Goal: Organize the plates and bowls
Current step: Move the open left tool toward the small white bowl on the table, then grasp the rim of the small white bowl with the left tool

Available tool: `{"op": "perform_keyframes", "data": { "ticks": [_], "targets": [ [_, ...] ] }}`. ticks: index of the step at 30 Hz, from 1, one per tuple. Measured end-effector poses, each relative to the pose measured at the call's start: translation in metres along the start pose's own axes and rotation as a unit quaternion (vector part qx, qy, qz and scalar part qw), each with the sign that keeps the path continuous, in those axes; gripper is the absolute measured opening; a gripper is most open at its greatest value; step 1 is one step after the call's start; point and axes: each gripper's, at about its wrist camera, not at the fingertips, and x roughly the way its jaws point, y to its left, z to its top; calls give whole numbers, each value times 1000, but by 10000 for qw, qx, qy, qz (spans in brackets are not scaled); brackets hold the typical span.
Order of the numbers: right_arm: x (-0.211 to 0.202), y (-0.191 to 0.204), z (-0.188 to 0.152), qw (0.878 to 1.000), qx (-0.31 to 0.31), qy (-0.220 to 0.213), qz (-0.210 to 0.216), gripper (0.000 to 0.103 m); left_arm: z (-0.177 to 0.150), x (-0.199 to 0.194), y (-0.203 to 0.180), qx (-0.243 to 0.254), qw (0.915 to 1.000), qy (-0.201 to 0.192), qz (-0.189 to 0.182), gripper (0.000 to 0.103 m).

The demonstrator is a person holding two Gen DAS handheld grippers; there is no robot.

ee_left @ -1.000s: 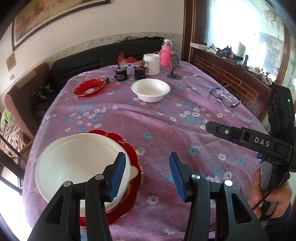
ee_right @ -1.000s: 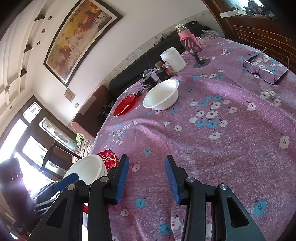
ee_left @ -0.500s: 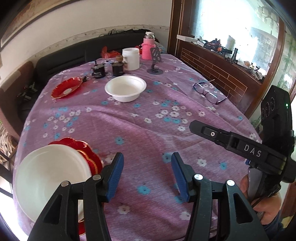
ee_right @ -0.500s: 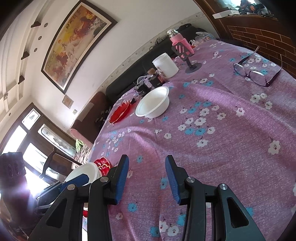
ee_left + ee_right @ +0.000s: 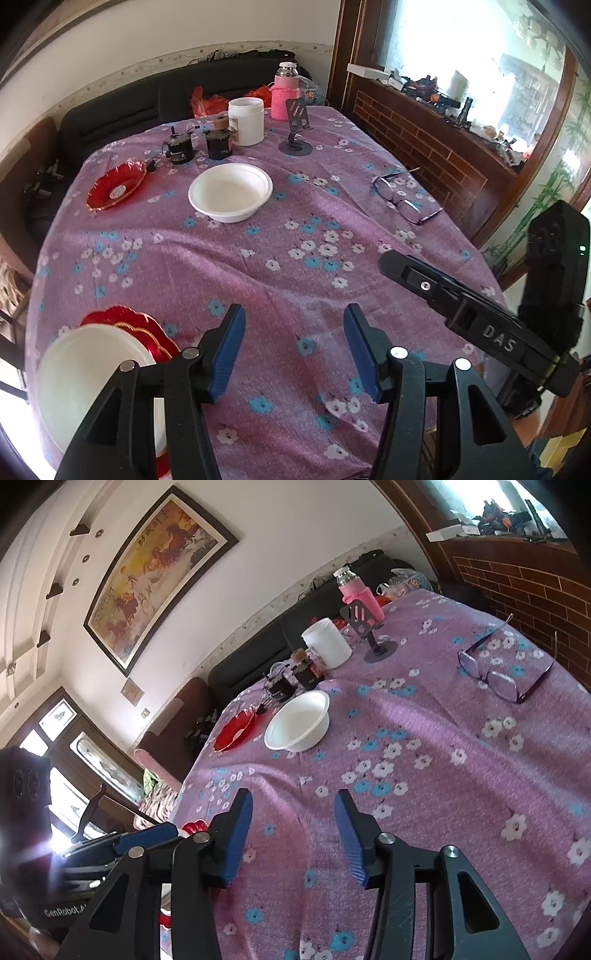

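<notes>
A white bowl point(image 5: 92, 373) sits on a red plate point(image 5: 136, 325) at the near left of the table. A second white bowl point(image 5: 231, 192) stands mid-table; it also shows in the right wrist view point(image 5: 297, 725). A small red plate point(image 5: 116, 184) lies at the far left, also in the right wrist view point(image 5: 234, 729). My left gripper point(image 5: 293, 350) is open and empty, above the cloth to the right of the stacked bowl. My right gripper point(image 5: 293, 830) is open and empty over the near table, and shows at right in the left wrist view point(image 5: 461, 302).
Purple flowered tablecloth point(image 5: 295, 258). Eyeglasses point(image 5: 402, 199) lie at right. At the back stand a white jar point(image 5: 245, 120), a pink bottle point(image 5: 284, 92), a phone stand point(image 5: 295, 129) and two small dark jars point(image 5: 199, 146). A brick-faced ledge point(image 5: 424, 136) runs along the right.
My left gripper has pulled back and swung right, away from the near white bowl, which now sits further left in view. The right gripper has drawn back slightly.
</notes>
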Motion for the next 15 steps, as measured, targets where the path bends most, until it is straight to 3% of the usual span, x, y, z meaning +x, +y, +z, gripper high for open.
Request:
{"op": "perform_keyframes", "data": {
  "ticks": [8,15],
  "targets": [
    [6,2,30,9993,-205,-35,-312,51,38,15,25,-226,9987,256,372,55],
    [47,6,57,9985,-221,205,-465,51,71,38,68,-630,9947,344,740,55]
  ]
}}
